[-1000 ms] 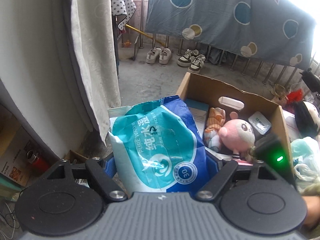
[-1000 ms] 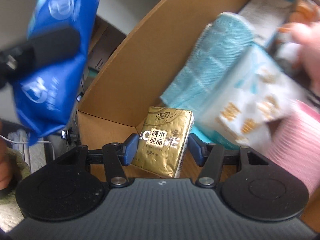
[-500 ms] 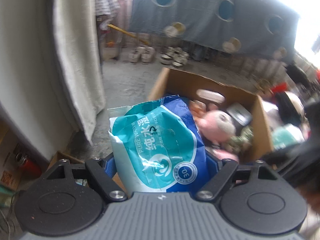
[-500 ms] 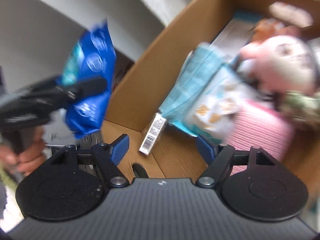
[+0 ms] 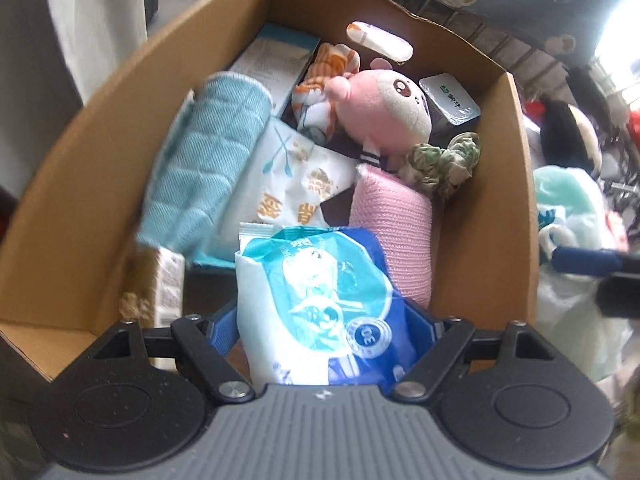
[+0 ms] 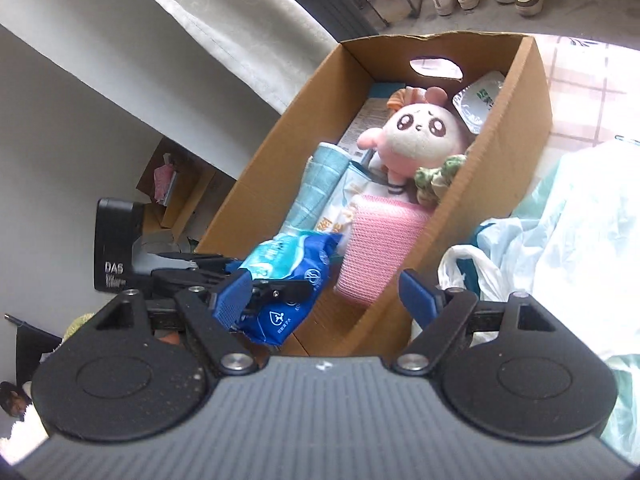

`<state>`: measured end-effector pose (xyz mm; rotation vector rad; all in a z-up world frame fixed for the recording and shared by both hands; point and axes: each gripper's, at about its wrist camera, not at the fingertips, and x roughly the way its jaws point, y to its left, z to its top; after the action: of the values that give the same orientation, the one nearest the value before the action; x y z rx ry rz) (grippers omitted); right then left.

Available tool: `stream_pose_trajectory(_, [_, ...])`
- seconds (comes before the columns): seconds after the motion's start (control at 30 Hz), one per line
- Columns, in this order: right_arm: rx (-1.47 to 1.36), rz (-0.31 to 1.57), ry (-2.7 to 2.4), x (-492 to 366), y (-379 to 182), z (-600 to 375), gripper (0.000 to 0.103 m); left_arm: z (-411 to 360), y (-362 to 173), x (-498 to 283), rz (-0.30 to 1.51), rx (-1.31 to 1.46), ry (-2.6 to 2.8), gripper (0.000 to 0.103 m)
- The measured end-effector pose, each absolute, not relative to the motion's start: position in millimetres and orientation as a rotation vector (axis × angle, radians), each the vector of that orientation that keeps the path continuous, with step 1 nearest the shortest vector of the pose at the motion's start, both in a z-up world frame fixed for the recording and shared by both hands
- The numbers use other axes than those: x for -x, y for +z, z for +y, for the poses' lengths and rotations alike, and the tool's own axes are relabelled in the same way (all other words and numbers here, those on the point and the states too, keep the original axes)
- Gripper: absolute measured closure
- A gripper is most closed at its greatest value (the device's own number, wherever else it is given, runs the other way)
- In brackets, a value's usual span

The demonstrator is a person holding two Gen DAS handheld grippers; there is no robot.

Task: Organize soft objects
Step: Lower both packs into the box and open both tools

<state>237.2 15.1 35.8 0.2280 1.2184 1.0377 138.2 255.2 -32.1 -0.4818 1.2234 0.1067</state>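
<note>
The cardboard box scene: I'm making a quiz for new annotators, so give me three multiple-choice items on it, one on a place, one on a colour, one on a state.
1. Where is the pink plush toy?
A. Inside the cardboard box
B. On the floor beside the shoes
C. Between the right hand-held gripper's fingers

2. What colour is the rolled towel lying along the box's left wall?
A. Red
B. Light blue
C. Black

3. What is the state of the left hand-held gripper?
A. Open and empty
B. Shut on the plush toy
C. Shut on the wet wipes pack

Answers:
1 A: the toy lies among the other things in the box, toward its far end.
2 B: its quilted fabric is pale teal-blue.
3 C: both blue fingers press the pack's sides, while the right hand-held gripper stands open with nothing between its fingers.
</note>
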Motion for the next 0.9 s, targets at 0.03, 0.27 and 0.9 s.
stream_pose_trajectory(0.03, [-0.226, 1.217, 1.037, -238, 34, 16, 0.022, 254, -31, -137, 1.221, 0.486, 0.104, 0.020])
stream_pose_trajectory(0.27, [-0.227, 1.211, 1.048, -239, 24, 34, 0.022, 253, 3, -114, 1.099, 0.448, 0.117, 0.019])
stream_pose_trajectory(0.9, [-0.033, 1.399, 1.038, -257, -45, 202, 0.061, 283, 48, -44, 0.816, 0.318, 0.375, 0.014])
